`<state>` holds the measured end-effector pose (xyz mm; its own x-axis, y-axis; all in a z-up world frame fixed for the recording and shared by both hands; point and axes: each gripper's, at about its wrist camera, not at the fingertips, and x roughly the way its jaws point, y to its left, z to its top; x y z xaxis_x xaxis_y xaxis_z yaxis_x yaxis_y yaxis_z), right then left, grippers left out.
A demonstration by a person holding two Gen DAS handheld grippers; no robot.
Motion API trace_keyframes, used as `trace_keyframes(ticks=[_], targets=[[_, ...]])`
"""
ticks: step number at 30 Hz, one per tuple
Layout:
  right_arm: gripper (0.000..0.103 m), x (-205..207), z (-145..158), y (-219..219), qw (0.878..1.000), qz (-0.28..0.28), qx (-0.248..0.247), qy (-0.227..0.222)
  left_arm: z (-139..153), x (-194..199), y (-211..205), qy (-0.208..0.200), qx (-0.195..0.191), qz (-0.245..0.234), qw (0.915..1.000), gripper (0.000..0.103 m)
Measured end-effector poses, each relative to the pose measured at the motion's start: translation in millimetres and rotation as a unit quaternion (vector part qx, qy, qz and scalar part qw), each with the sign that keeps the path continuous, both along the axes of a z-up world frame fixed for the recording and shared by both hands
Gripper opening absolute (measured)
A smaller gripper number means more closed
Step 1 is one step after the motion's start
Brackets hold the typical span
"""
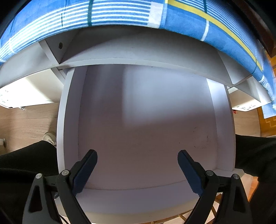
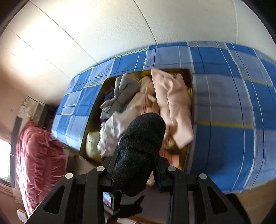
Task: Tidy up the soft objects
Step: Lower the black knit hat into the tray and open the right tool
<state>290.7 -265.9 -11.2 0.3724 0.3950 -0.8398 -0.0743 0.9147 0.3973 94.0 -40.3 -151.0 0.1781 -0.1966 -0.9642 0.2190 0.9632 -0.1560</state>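
Observation:
My right gripper [image 2: 136, 165] is shut on a fuzzy black sock [image 2: 139, 149], held above a box [image 2: 91, 120] full of soft clothes on a blue plaid bed [image 2: 224, 112]. In the box lie a pale pink garment [image 2: 172, 103], a grey garment [image 2: 122, 89] and a lilac one [image 2: 112, 131]. My left gripper [image 1: 137, 158] is open and empty over an empty white drawer [image 1: 138, 112] pulled out from under the bed.
The blue striped bed cover [image 1: 120, 15] hangs over the drawer frame. A red ruffled cushion [image 2: 38, 155] lies left of the bed. Wooden floor [image 1: 25, 120] and the person's black-clad legs [image 1: 25, 163] flank the drawer. A white wall [image 2: 120, 25] stands behind the bed.

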Motion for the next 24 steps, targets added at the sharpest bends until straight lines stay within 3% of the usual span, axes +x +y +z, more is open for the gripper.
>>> trace_keyframes(ticks=[9,15,20,24], targets=[[0.032,71.3,-9.0,33.8,0.994,0.002,-0.106,-0.011,3.0,-2.3,-1.2,-0.001,-0.008,-0.011,0.9999,0.095],[0.034,101.5,-29.3,52.5,0.979,0.004,-0.203,-0.020,4.9,-1.9,-0.9,-0.002,-0.013,-0.008,0.9999,0.095],[0.044,107.2,-46.4,64.5,0.979,0.035,-0.202,-0.003,5.5,-0.9,-1.0,0.001,-0.016,-0.007,0.9998,0.095],[0.046,92.8,-26.9,64.1,0.979,0.046,-0.195,-0.036,5.0,-1.9,-5.3,0.002,-0.018,-0.011,0.9998,0.095]])
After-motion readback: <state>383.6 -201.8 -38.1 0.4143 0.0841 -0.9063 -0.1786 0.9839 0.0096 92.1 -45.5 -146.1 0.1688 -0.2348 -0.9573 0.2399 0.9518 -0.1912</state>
